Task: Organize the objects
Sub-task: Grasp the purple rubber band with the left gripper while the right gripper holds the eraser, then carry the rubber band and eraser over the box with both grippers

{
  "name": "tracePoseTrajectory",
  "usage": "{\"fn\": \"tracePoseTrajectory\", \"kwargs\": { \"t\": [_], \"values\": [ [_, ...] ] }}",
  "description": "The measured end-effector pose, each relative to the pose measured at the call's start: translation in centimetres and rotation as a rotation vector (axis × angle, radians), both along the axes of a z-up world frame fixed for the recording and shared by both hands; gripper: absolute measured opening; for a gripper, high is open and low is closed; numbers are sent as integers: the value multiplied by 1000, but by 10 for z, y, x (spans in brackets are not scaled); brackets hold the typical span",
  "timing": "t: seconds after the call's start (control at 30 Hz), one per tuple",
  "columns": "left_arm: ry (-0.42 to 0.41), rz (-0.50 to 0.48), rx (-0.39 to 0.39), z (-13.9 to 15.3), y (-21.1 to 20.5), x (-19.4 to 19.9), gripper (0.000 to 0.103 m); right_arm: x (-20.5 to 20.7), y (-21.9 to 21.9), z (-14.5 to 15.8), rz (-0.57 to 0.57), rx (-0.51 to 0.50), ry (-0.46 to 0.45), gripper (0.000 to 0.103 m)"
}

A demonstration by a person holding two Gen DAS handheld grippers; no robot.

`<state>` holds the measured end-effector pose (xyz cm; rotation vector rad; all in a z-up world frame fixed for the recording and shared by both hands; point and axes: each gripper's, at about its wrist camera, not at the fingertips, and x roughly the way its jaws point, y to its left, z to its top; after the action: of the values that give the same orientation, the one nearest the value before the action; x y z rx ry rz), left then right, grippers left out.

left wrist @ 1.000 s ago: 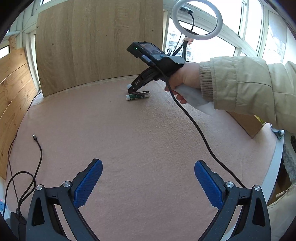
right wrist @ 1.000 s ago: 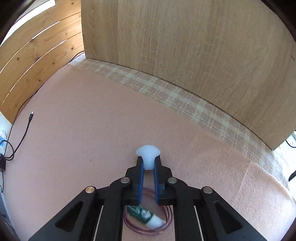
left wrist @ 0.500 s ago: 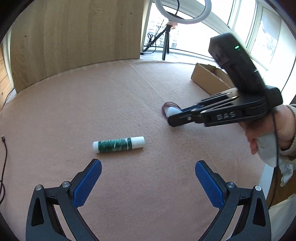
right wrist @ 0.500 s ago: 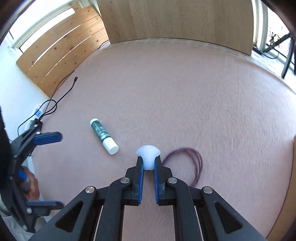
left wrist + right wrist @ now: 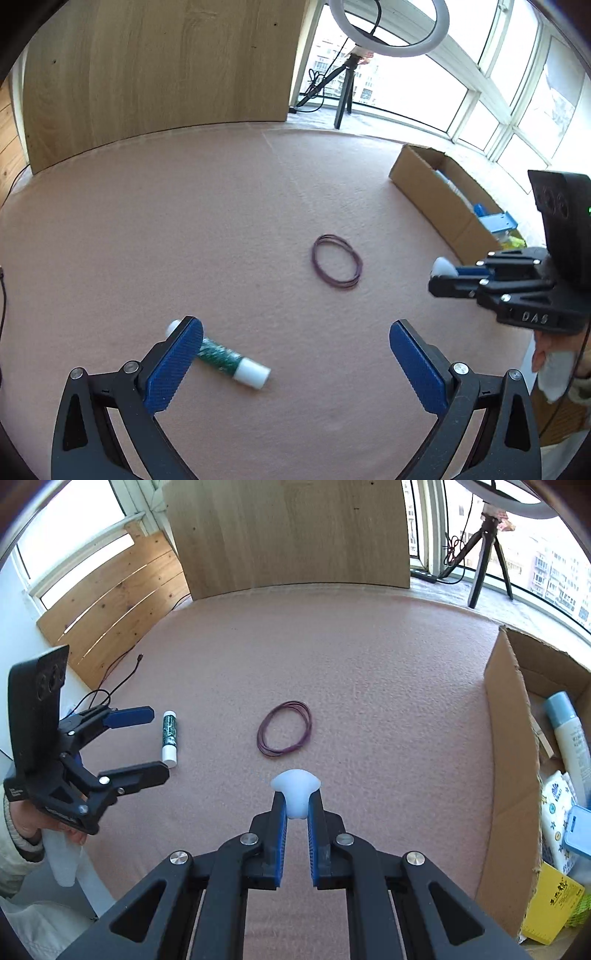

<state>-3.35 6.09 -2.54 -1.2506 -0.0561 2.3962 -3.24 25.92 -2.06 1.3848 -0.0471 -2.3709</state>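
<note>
A green stick with white caps point(image 5: 232, 363) point(image 5: 170, 736) lies flat on the pink cloth. My left gripper point(image 5: 295, 365) point(image 5: 142, 740) hangs open just above it, and the stick's far end is hidden behind the left blue pad point(image 5: 173, 363). A coil of purple rubber bands point(image 5: 336, 266) point(image 5: 285, 733) rests in the middle of the cloth. My right gripper point(image 5: 295, 801) point(image 5: 445, 275) is shut on a small pale-blue soft piece point(image 5: 295, 788) point(image 5: 443, 267), held above the cloth between the bands and the cardboard box point(image 5: 508, 738) point(image 5: 436, 195).
The open box at the right holds a bottle point(image 5: 569, 734), a tissue pack and other items. A wooden panel point(image 5: 159, 74) stands at the far edge. A black cable point(image 5: 118, 679) trails at the left. A ring light on a tripod point(image 5: 347, 92) stands by the windows.
My right gripper carried the pale piece from beside the stick rightward past the bands toward the box. My left gripper closed in on the green stick, which now sits between its fingers.
</note>
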Motion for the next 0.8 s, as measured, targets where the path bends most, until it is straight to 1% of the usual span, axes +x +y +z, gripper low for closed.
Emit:
{"fn": "tracePoseTrajectory", "kwargs": {
  "t": [0.07,0.17,0.2,0.23,0.27,0.3,0.33,0.4,0.43,0.47,0.5,0.53,0.67,0.8],
  "values": [
    [6,-22,-7,-1,25,-8,102,7,10,-2,-11,-7,3,9],
    [27,-42,-61,-9,66,-27,102,18,21,-2,-21,-19,12,9],
    [15,-47,-69,-15,77,-33,101,22,24,-2,-23,-19,15,9],
    [-4,-47,-80,-22,85,-41,95,26,27,-3,-26,-20,16,9],
    [-22,-38,-103,-29,93,-48,86,31,30,-3,-29,-22,17,10],
    [-38,-22,-132,-36,97,-53,80,36,34,-3,-33,-25,15,10],
    [-10,0,-160,-36,100,-55,78,41,37,-4,-38,-29,13,10],
    [-7,24,-177,-37,103,-60,67,52,44,-5,-51,-39,11,10],
    [-6,40,-183,-36,101,-61,49,57,47,-6,-59,-42,9,10],
    [-6,52,-176,-35,97,-61,26,62,50,-7,-68,-46,6,10],
    [-15,58,-163,-35,94,-62,18,66,52,-8,-78,-52,3,10],
    [-29,57,-143,-35,90,-63,3,68,54,-10,-86,-58,0,10],
    [-49,60,-111,-34,78,-56,3,71,55,-13,-105,-74,0,10],
    [-57,110,-89,-28,65,-37,3,64,45,-10,-93,-68,24,10]
  ]
}}
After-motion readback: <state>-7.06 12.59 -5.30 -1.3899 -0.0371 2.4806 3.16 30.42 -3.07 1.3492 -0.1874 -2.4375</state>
